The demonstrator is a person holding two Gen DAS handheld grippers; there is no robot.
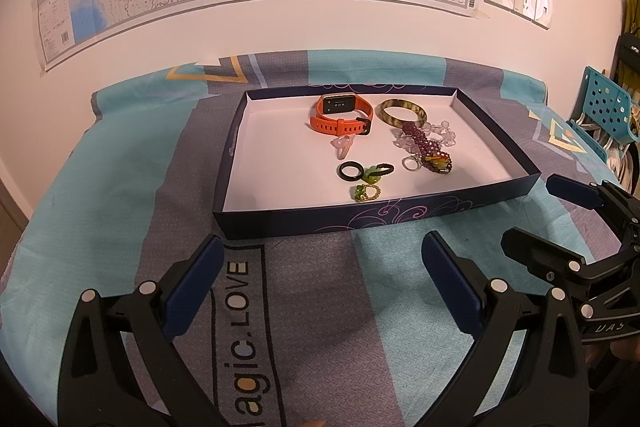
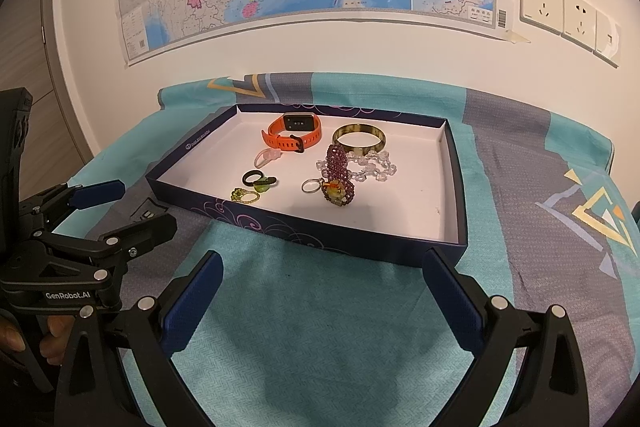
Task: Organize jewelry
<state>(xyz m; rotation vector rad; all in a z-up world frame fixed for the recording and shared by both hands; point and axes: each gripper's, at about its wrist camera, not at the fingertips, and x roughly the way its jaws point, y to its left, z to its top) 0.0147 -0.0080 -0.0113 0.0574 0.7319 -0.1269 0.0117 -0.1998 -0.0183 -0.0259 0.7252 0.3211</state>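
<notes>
Cloth-covered table [image 1: 120, 227]; dark blue tray [image 1: 400, 217] lying directly on cloth.

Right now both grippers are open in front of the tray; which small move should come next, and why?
Probably ease the right hand-held gripper forward over the tray wall toward the purple beaded bracelet: it lies tangled across the clear bead bracelet, and neither gripper holds anything.

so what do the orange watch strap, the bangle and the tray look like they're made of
Orange watch strap: likely silicone or rubber, matte, with moulded adjustment holes and a black buckle.
Bangle: glossy, mottled olive and cream, so resin or polished horn; the look leaves that open.
Tray: seems printed cardboard, with thin folded walls, dark blue outside with swirls, plain white inside.
</notes>
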